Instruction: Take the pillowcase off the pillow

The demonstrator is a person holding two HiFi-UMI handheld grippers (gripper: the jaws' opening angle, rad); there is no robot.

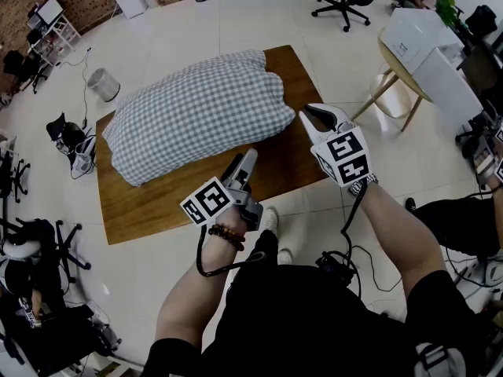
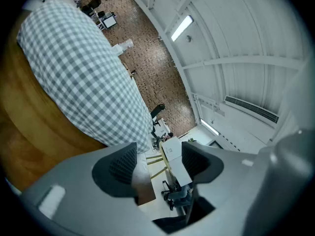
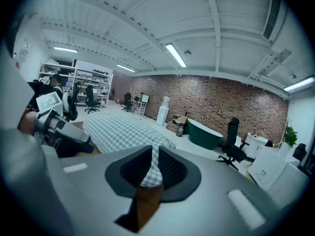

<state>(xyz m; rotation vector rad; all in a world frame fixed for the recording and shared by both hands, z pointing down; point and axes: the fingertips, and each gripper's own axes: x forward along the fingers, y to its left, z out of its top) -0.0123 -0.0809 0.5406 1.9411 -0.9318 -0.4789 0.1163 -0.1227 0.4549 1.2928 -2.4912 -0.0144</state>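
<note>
**Head view: cased pillow (image 1: 181, 124) lying on the wooden board (image 1: 157, 206)**

We are holding the left gripper (image 1: 245, 162) level by the board's near edge, jaws apart around nothing. We are holding the right gripper (image 1: 321, 116) just off the pillow's right end, jaws almost together, gripping nothing. The checked pillowcase (image 1: 212, 100) is covering the pillow.

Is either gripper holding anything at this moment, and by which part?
Nothing is held. The left gripper is open and empty; the right gripper is nearly shut on nothing, short of the checked pillow.
</note>
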